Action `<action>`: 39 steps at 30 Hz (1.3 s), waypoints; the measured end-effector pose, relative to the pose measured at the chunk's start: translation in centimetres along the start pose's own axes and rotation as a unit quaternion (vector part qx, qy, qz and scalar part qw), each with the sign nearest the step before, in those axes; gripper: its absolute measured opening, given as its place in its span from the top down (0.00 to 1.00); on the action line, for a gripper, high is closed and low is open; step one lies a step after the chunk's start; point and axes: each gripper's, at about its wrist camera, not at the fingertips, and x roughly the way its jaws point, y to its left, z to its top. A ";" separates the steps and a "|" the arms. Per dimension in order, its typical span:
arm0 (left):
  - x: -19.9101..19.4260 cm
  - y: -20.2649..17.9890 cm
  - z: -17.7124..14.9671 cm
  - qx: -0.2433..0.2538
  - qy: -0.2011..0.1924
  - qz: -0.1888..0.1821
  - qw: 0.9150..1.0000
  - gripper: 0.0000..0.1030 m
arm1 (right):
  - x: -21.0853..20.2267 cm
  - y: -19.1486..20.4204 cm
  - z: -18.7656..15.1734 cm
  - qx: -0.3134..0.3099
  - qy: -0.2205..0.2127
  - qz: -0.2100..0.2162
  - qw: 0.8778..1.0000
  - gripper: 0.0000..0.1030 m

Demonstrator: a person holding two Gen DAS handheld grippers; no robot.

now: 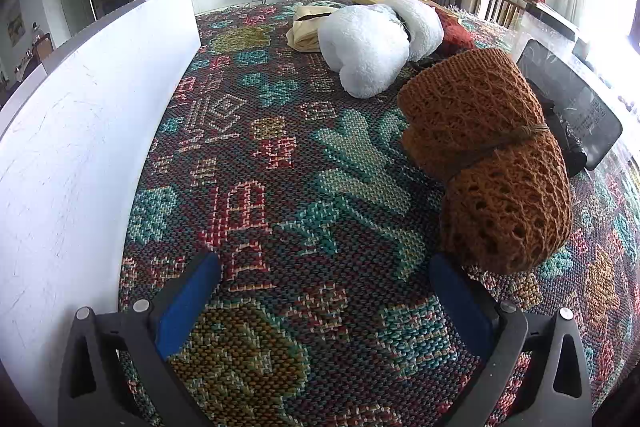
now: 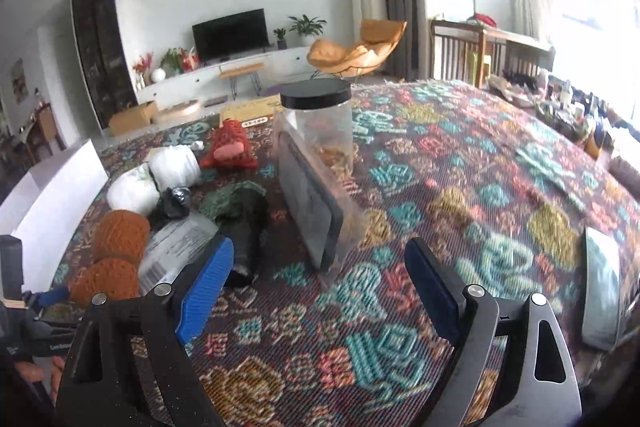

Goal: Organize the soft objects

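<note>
A rust-brown knitted bundle (image 1: pixel 492 163) tied with cord lies on the patterned woven cloth (image 1: pixel 280 155), just ahead and right of my open left gripper (image 1: pixel 324 275). Behind it rest a white fluffy bundle (image 1: pixel 372 43), a dark red knit (image 1: pixel 452 31) and a cream cloth (image 1: pixel 306 27). In the right wrist view the brown bundle (image 2: pixel 116 251), white bundles (image 2: pixel 156 175), a red knit (image 2: pixel 230 147) and a green knit (image 2: pixel 236 199) lie at the left. My right gripper (image 2: pixel 320 267) stands open over the cloth (image 2: pixel 460 187), empty.
A white board wall (image 1: pixel 92 131) borders the cloth on the left. A clear jar with a black lid (image 2: pixel 318 123) and a dark flat panel in clear plastic (image 2: pixel 308 203) stand mid-cloth. A printed plastic bag (image 2: pixel 176 243) lies by the bundles. Clutter lines the far right edge (image 2: pixel 568 107).
</note>
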 end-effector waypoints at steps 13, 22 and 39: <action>0.0 0.0 0.0 -0.001 0.000 -0.001 1.000 0.00 | 6.5 -0.5 0.7 0.002 0.161 0.142 0.977 0.88; 0.1 0.1 0.1 -0.001 0.000 -0.001 1.000 0.00 | -2.2 -7.8 -5.0 0.213 0.080 0.231 0.946 0.89; 0.1 0.1 0.1 -0.001 0.000 0.000 1.000 0.00 | 1.7 -8.3 -4.0 0.087 0.159 -0.104 0.978 0.25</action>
